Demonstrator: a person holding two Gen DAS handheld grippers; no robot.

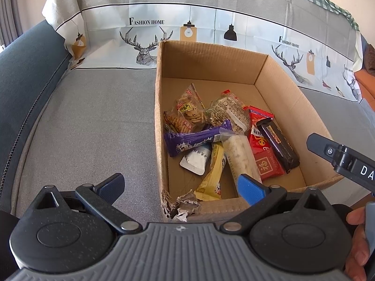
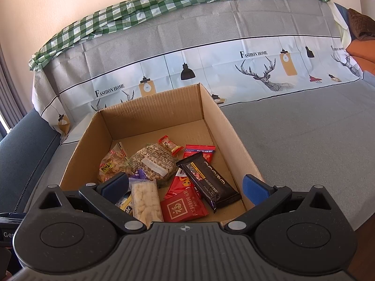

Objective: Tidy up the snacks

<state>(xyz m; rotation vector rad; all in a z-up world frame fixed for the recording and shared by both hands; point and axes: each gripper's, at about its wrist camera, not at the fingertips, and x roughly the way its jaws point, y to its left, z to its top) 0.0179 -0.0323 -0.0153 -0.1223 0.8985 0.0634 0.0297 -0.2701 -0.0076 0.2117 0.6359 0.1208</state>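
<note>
Cardboard box point(image 1: 206, 58) stands open on a grey-covered sofa seat point(image 1: 93, 121), torn at its near-left corner. All snack packets in view lie inside it, heaped loosely toward the near half: purple bar point(image 1: 194, 138), biscuit bag point(image 1: 187, 114), puffed-rice cake point(image 2: 152, 161), black bar point(image 2: 211, 180), red packet point(image 2: 184, 207), pale cracker stick point(image 1: 241, 154), yellow wrapper point(image 1: 213, 175), small silver sachet point(image 1: 195, 161). Far half of box floor bare.

Left hand-held gripper point(image 1: 181, 183): jaws wide apart, nothing between them, straddling the box's near-left corner. Right hand-held gripper point(image 2: 185, 183): jaws spread wide, empty, over the near end of the box above the packets.

Judgement: snacks already gathered in the box; scene fits either collecting done or sorting within the box pending. If a packet is picked, take a top one across its narrow width; crinkly wrappers slip, biscuits crush
</note>
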